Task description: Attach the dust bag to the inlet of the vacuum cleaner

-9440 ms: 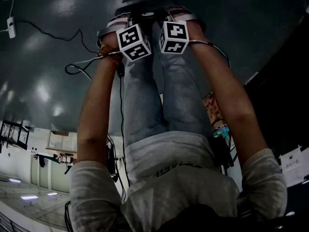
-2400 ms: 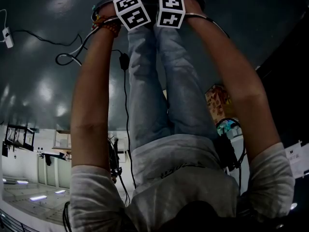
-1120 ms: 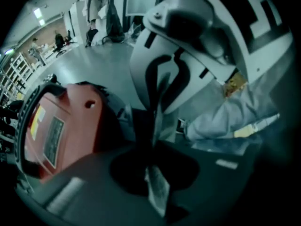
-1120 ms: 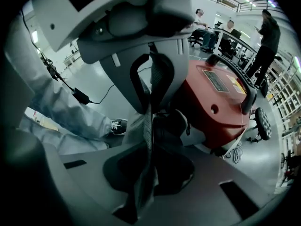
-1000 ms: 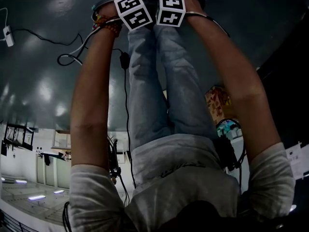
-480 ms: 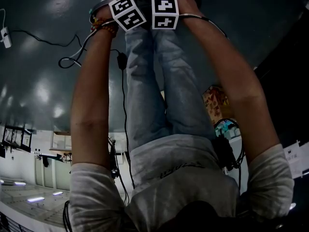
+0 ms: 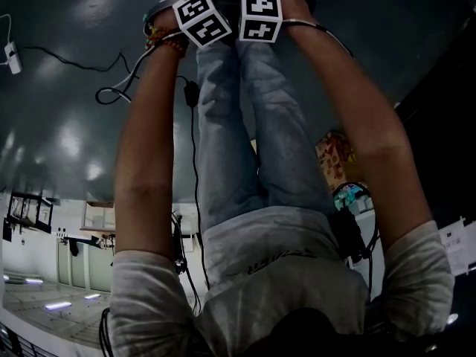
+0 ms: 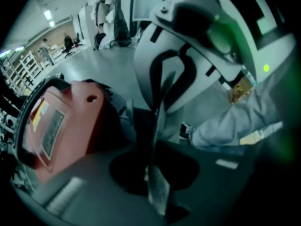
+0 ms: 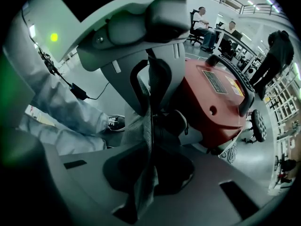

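Both claws pinched on the bag

My left claw (image 8: 153,157) and my right claw (image 9: 146,173) are each closed tight on a fold of the grey dust bag (image 9: 141,126), held close by the red vacuum cleaner (image 9: 214,102).

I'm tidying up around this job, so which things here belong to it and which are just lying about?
Job: dust bag, vacuum cleaner, left gripper, right gripper, both shut on the bag.
Lying about: black power adapter, white plug box.

Left tongs (image 8: 155,135) and right tongs (image 9: 148,126) have moved nearer the vacuum cleaner (image 9: 216,102).
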The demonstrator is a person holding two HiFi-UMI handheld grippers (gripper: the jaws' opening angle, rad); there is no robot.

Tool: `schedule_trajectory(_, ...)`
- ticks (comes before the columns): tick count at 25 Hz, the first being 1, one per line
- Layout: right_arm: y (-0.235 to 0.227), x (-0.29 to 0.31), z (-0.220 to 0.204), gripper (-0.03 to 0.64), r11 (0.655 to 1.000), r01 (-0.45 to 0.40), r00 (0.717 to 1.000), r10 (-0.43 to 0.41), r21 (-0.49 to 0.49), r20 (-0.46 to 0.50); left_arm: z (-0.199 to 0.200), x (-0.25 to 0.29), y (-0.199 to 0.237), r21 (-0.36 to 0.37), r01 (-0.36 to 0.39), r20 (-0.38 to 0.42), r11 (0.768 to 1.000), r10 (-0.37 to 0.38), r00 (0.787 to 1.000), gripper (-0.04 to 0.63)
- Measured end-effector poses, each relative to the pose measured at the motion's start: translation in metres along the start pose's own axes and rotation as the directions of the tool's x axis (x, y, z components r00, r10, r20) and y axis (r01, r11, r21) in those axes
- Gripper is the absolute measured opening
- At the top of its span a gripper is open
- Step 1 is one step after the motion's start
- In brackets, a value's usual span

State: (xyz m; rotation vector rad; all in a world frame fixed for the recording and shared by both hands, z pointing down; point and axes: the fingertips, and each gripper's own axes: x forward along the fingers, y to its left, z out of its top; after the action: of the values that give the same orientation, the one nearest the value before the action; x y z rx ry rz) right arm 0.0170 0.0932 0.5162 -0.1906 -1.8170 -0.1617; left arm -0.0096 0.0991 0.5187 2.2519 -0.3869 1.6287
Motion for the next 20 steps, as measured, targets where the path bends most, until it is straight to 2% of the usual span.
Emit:
schedule_trajectory(4,-0.001,-0.002,0.003,0.035,1.000,-0.012,1.000,0.012,0.017,0.014,-0.001,-0.004,0.001,-0.062,0.005,0.004,0.998,-0.005,1.000,0.039)
schedule_trajectory(7,-0.001,-0.008,0.005,0.036,0.994,-0.044,0.998,0.040,0.098,0.048,-0.001,-0.013,0.004,-0.138,0.012,0.023,0.990,-0.009,1.000,0.063)
schedule_trajectory(12,0.001,-0.030,0.000,0.040,0.985,-0.013,0.997,-0.001,0.172,0.081,-0.002,-0.039,-0.001,-0.214,-0.020,0.051,0.977,0.032,0.998,0.069)
schedule_trajectory(16,-0.003,-0.044,0.005,0.040,0.975,0.009,0.994,-0.034,0.220,0.107,-0.007,-0.051,-0.011,-0.227,-0.027,0.054,0.974,0.040,0.998,0.010)
schedule_trajectory(20,-0.001,-0.060,0.015,0.037,0.957,-0.011,0.988,-0.034,0.290,0.150,-0.004,-0.057,-0.019,-0.252,-0.010,0.065,0.968,0.027,0.998,0.005)
